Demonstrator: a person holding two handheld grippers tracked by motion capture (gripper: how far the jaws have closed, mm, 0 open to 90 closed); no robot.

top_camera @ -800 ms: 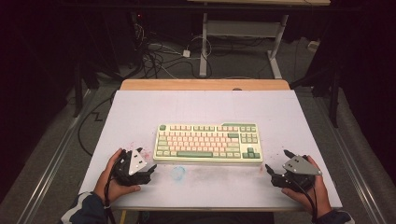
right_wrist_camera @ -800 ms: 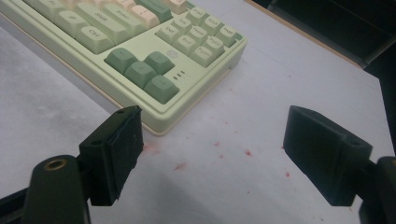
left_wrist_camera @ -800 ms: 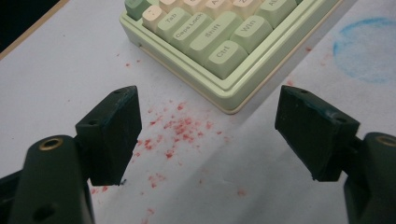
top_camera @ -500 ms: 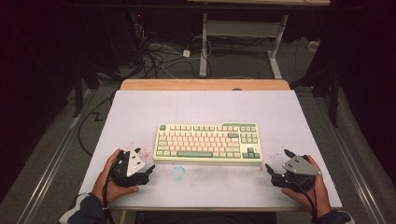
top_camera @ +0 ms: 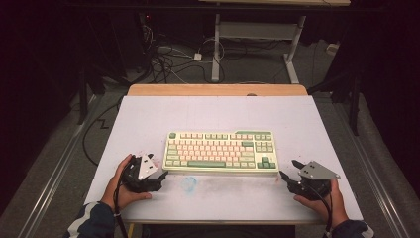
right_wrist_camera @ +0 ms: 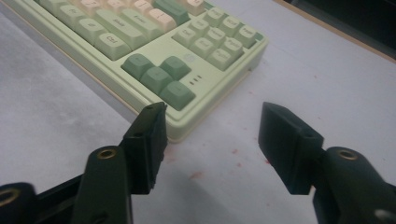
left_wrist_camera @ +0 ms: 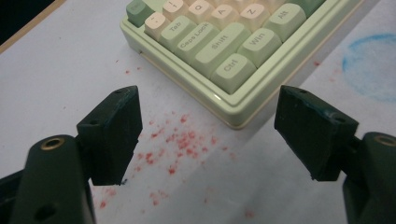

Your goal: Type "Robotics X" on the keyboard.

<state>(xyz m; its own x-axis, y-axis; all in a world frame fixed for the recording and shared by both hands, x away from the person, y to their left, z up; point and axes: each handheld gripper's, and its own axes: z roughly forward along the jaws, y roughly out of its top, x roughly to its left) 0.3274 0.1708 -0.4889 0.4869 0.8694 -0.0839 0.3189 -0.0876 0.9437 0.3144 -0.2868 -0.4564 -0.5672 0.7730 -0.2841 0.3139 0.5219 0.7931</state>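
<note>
I see the keyboard (top_camera: pixel 221 151) lying flat mid-bench (top_camera: pixel 218 114). My left gripper (left_wrist_camera: pixel 208 119) sits off its near left corner, my right gripper (right_wrist_camera: pixel 212 140) off its near right corner; both jaws spread, pinching nothing.

High view overhead facing forward, both gripper views close, low, sharing keyboard (top_camera: pixel 221 150)

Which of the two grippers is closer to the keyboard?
The left. The left gripper sits right beside the keyboard's near left corner, jaws open. The right gripper waits off the near right corner with a slightly wider gap of bare table between.
</note>
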